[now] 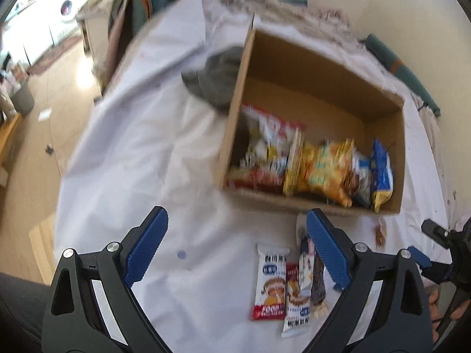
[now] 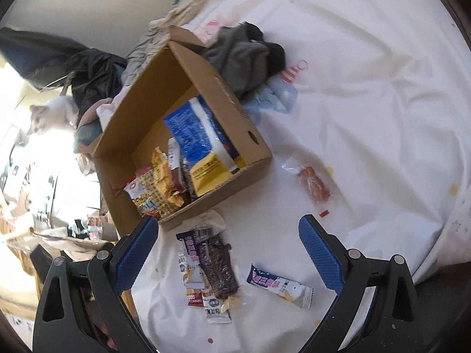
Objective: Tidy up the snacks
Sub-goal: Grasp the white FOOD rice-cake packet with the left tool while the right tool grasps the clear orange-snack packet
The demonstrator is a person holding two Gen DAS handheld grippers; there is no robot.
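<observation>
An open cardboard box (image 1: 235, 123) (image 2: 223, 94) sits on a white sheet and holds several snack bags, among them a yellow bag (image 1: 321, 170) and a blue bag (image 2: 191, 129). Small snack bars (image 1: 270, 282) (image 2: 212, 267) lie in a loose pile on the sheet in front of the box. A single bar (image 2: 279, 285) lies apart to the right, and a clear packet of red snacks (image 2: 313, 184) lies further back. My left gripper (image 1: 237, 226) is open and empty above the sheet, left of the pile. My right gripper (image 2: 228, 232) is open and empty above the pile.
A grey garment (image 2: 247, 56) (image 1: 217, 76) lies against the box's far side. The sheet (image 2: 368, 88) covers a bed with rumpled bedding along the wall. A cat (image 2: 53, 114) sits at the left. The floor (image 1: 44, 94) lies beyond the bed's left edge.
</observation>
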